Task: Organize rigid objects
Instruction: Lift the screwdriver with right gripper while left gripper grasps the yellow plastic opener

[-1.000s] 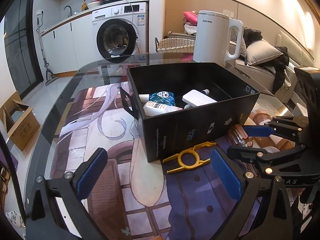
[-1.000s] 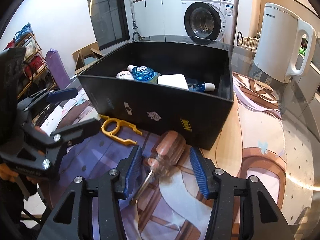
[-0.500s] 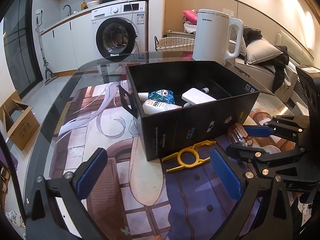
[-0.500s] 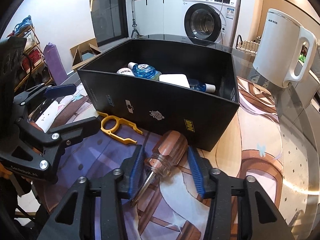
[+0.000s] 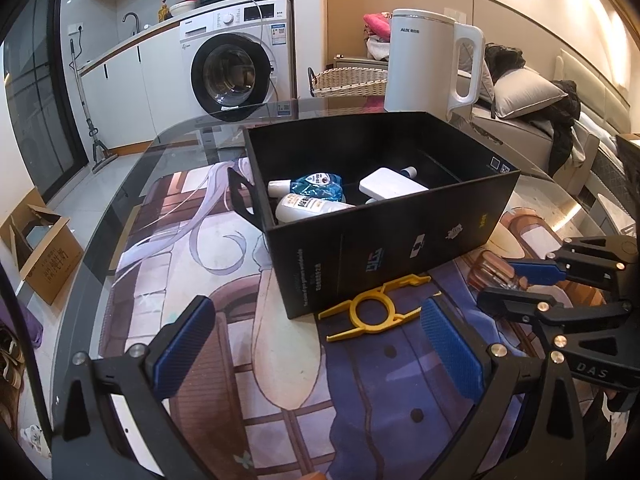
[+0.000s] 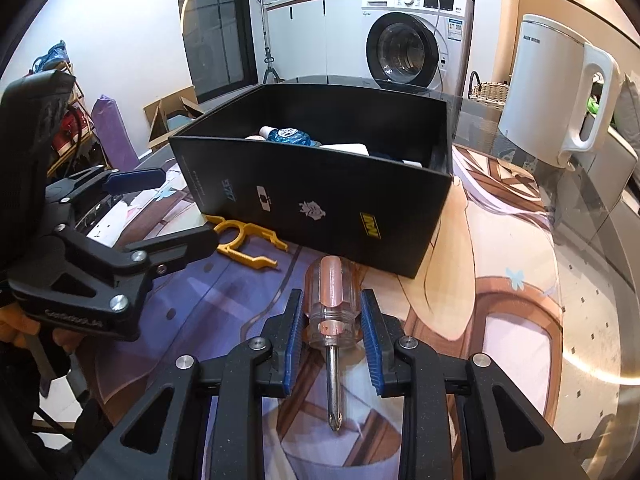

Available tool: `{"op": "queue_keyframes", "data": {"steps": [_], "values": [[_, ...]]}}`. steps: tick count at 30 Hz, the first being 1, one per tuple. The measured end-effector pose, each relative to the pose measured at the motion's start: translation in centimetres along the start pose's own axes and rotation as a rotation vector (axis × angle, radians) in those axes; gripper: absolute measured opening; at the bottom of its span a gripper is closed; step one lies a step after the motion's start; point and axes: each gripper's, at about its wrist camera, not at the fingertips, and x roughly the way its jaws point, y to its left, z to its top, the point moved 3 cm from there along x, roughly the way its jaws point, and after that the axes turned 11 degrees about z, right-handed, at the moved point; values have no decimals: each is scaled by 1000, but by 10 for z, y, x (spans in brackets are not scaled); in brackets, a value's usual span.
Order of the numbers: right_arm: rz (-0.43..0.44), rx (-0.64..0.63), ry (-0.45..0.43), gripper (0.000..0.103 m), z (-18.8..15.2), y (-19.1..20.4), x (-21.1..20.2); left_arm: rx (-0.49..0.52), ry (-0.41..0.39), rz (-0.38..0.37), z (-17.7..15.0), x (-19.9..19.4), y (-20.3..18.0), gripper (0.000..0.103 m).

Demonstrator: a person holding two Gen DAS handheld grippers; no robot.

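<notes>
My right gripper [image 6: 331,312] is shut on the clear pink handle of a screwdriver [image 6: 329,300], whose metal tip points back toward the camera. It sits just in front of the black box [image 6: 320,204]. In the left wrist view the same right gripper [image 5: 516,280] pinches the screwdriver handle [image 5: 490,270] at the right. The black box [image 5: 400,248] holds white bottles, a blue packet and a white case. A yellow plastic tool [image 5: 374,310] lies on the mat before the box. My left gripper [image 5: 316,344] hangs open above the mat, nothing between its fingers.
A white electric kettle [image 5: 430,64] stands behind the box on the glass table [image 5: 176,136]. A printed mat [image 5: 192,240] covers the table. A washing machine [image 5: 236,68], a wicker basket [image 5: 348,82] and a cardboard box [image 5: 40,248] lie beyond the table.
The right gripper's fingers have closed from either side onto the screwdriver handle, and the screwdriver has swung straight between them. The left gripper has stayed in place, open.
</notes>
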Motion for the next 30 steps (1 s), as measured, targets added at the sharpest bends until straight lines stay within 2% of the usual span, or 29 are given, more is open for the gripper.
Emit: {"op": "queue_keyframes", "data": {"steps": [8,19,26,30], "values": [[19,32,-19,27,-10,-4,-13,12,38,-17,0,0,-16,103],[27,62,-41,27,-13,-12,-25,72,125,15,2,14,-44,103],[20,66,-36,27,-16,-15,-25,-27,182,21,7,25,-38,103],[15,69,-39,27,-16,-16,-26,-63,189,54,7,27,-34,103]]}}
